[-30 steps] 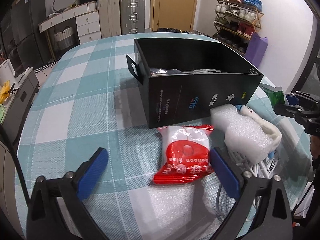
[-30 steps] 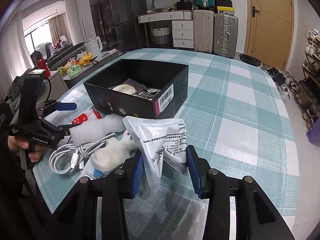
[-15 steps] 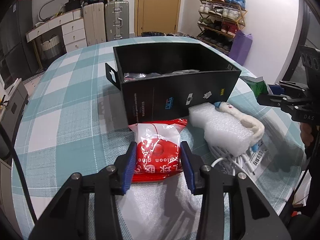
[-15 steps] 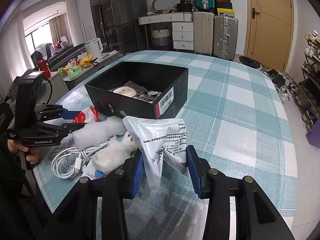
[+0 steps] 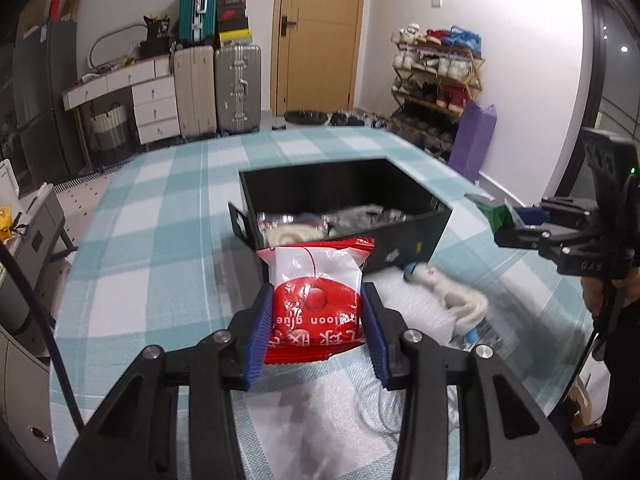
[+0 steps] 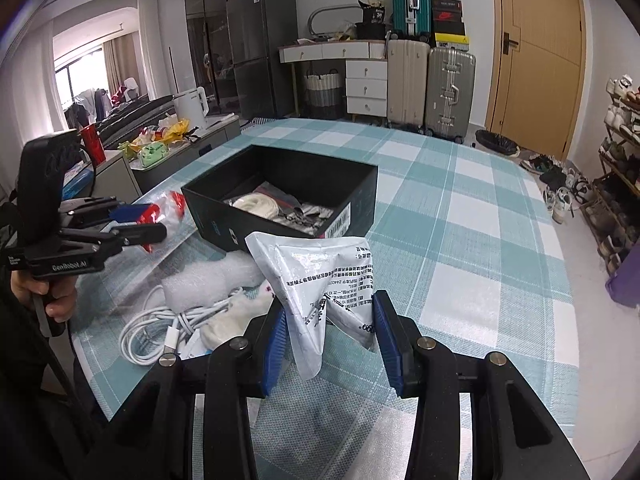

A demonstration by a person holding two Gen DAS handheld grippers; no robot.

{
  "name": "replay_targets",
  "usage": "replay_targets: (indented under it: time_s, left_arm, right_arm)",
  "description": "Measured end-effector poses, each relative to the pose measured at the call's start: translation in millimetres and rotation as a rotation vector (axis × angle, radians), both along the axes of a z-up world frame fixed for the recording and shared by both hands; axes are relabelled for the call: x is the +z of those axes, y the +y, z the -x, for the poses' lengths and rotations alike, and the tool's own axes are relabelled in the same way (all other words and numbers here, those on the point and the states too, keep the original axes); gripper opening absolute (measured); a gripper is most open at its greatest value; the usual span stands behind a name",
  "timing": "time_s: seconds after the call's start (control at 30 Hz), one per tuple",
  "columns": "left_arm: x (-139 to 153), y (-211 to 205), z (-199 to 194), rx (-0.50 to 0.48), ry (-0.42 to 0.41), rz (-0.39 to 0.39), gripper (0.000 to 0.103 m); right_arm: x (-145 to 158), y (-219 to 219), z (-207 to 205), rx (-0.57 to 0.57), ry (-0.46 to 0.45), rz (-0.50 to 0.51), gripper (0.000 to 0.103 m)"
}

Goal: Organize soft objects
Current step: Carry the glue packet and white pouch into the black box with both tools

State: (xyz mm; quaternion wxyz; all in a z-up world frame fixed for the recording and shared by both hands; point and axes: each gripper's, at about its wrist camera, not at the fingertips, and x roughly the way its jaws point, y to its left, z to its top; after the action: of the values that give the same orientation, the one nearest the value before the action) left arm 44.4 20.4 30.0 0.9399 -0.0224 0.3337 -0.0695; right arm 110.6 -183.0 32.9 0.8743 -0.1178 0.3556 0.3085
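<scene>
1. While both hand-held tools hover near the black box (image 6: 280, 196), the left gripper (image 5: 316, 332) is clenched on a red-and-white packet (image 5: 316, 300), its blue pads pressing both sides; its jaws have just been closing onto it.
2. That packet is raised clear of the checked tablecloth (image 5: 152, 264), just in front of the box's near wall.
3. The right gripper (image 6: 328, 340) is clamped tight on a silver-white foil pouch (image 6: 320, 276), held in front of the box's near corner.
4. The box stands open; pale and silvery items lie inside it.
5. Beside the box, on the cloth, lie a white foam sheet (image 6: 208, 276), a coiled white cable (image 6: 160, 328) and a white plush toy (image 5: 452, 296), touching one another.
6. A hand (image 6: 44, 292) grips the left tool's handle, left of the box in the right wrist view.
</scene>
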Motion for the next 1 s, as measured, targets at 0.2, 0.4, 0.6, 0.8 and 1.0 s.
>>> replay_targets:
  time_s: [0.2, 0.4, 0.6, 0.8, 1.0]
  left_arm:
    - [12, 5, 1, 0.025, -0.044, -0.013, 0.041]
    - [19, 7, -3, 0.043, -0.067, -0.023, 0.041]
    - [28, 11, -9, 0.072, -0.097, 0.002, 0.041]
    - [37, 16, -20, 0.103, -0.119, 0.031, 0.041]
    - [38, 15, -34, 0.104, -0.112, 0.032, 0.041]
  right_arm:
    - [14, 3, 9, 0.005, -0.038, -0.016, 0.041]
    - [24, 11, 14, 0.02, -0.066, -0.039, 0.041]
    - [32, 21, 12, 0.021, -0.082, -0.065, 0.041]
    - [37, 35, 8, 0.027, -0.087, -0.084, 0.041]
    - [38, 47, -1, 0.029, -0.077, -0.1, 0.041]
